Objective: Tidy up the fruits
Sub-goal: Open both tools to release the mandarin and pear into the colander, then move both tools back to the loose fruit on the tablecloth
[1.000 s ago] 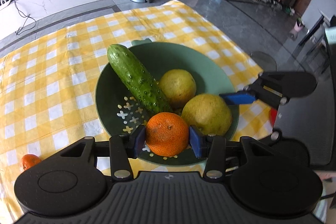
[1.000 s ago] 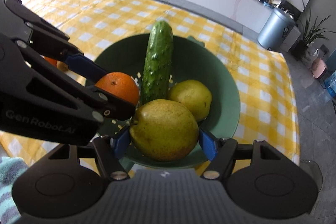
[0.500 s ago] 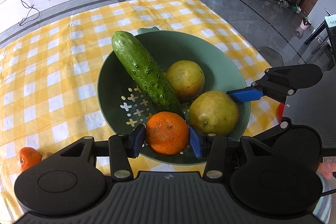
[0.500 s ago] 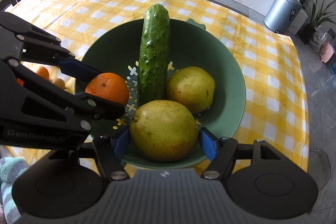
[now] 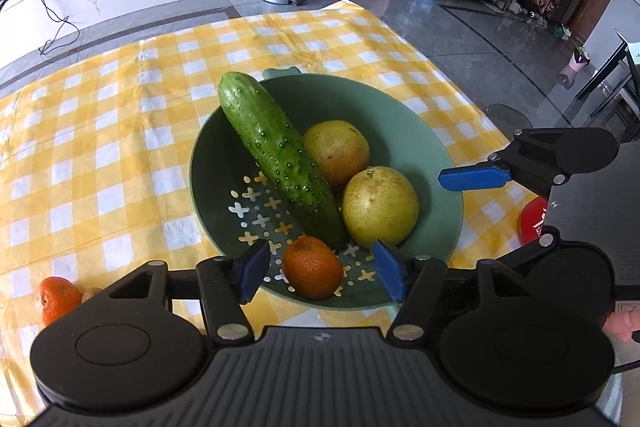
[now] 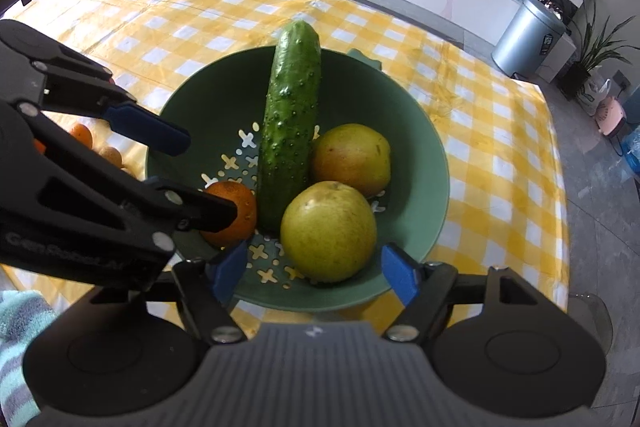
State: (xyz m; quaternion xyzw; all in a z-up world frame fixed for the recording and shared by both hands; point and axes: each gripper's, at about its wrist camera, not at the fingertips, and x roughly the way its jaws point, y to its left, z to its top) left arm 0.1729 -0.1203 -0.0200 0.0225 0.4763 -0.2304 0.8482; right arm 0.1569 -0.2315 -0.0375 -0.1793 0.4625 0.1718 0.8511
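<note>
From the left wrist view, the left gripper (image 5: 320,271) has its jaws opening, and the orange (image 5: 313,267) lies between the blue pads with a gap on both sides, resting on the perforated bottom of the green bowl (image 5: 436,163). In the same bowl a cucumber (image 5: 280,159) lies diagonally, with two pears beside it: the near pear (image 5: 380,205) and the far pear (image 5: 336,151). A second orange (image 5: 58,299) sits on the yellow checked cloth (image 5: 100,147), outside the bowl at the left. From the right wrist view, the right gripper (image 6: 314,273) also has its jaws opening; the near pear (image 6: 328,231) stands between its pads, which do not press on it. The orange (image 6: 234,213) is partly hidden behind the left gripper's finger.
</note>
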